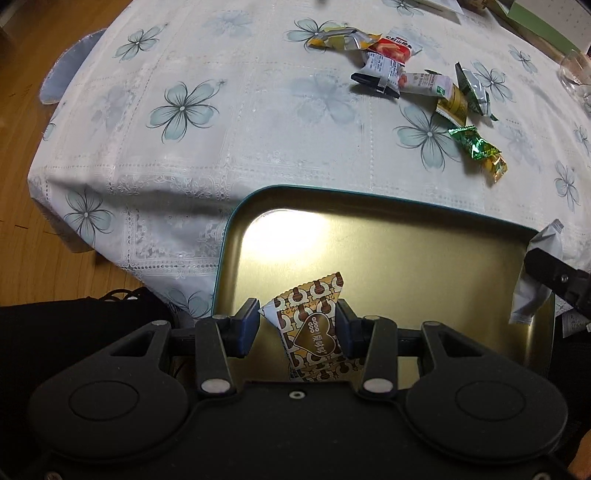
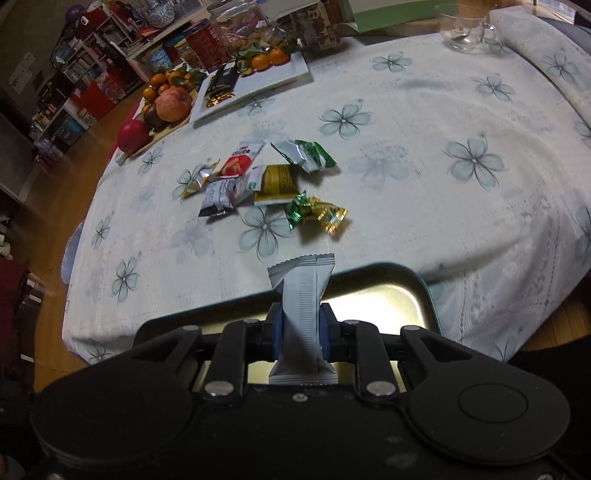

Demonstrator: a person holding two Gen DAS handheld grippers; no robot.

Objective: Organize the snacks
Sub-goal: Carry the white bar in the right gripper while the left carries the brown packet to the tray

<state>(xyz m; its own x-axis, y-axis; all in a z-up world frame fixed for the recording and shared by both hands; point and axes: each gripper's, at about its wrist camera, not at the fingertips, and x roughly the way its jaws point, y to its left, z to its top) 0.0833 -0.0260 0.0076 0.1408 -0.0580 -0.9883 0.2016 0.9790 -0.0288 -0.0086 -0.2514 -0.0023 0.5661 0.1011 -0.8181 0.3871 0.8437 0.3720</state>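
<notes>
My left gripper [image 1: 295, 326] points down over a gold tray with a teal rim [image 1: 229, 236] and is shut on a gold-and-brown patterned snack packet [image 1: 314, 325]. My right gripper [image 2: 300, 332] is shut on a grey-white snack packet [image 2: 301, 291] that sticks up past its fingers, above the tray's far rim [image 2: 406, 271]. In the left wrist view that white packet [image 1: 532, 295] hangs at the tray's right end. A loose pile of snack packets [image 1: 388, 66] [image 2: 251, 177] lies on the flowered tablecloth, with a green-and-gold candy [image 1: 476, 147] [image 2: 317, 214] nearest the tray.
A board of fruit [image 2: 166, 103], a white plate [image 2: 273, 79] and several jars [image 2: 221, 33] stand at the far left of the table. A glass cup [image 2: 461, 26] sits at the back right. The table edge [image 1: 74, 229] drops to a wooden floor.
</notes>
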